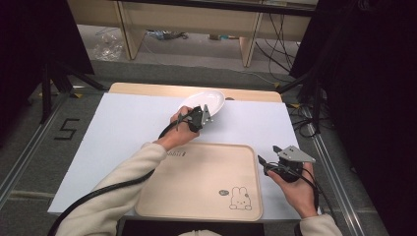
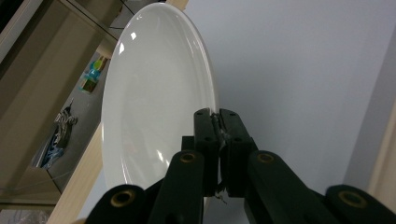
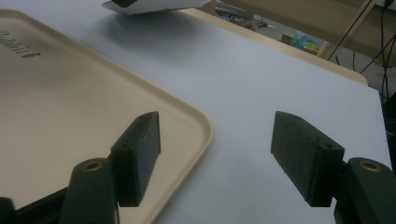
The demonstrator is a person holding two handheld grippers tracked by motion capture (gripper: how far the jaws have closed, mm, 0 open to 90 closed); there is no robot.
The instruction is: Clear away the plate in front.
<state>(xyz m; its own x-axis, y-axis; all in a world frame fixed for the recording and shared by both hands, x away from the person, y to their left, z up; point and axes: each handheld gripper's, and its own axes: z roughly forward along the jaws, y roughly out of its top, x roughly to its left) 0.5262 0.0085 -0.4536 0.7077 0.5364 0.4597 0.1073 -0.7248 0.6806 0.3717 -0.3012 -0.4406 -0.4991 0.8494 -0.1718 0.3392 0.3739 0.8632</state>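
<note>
White plate (image 1: 202,102) at the far edge of the table (image 1: 128,123), tipped up, near rim pinched tight between the jaws of the left gripper (image 1: 199,118). Just beyond the far rim of the tan tray (image 1: 196,182), a little to its middle. Probably headed for the tray: a short pull back toward the person. Right gripper (image 1: 275,157) wide open, holding nothing, just beside the tray's right edge. Nothing in the way.

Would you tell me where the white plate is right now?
In the high view, the white plate is at the table's far edge, beyond the beige tray, its near rim pinched by the left gripper.
</note>
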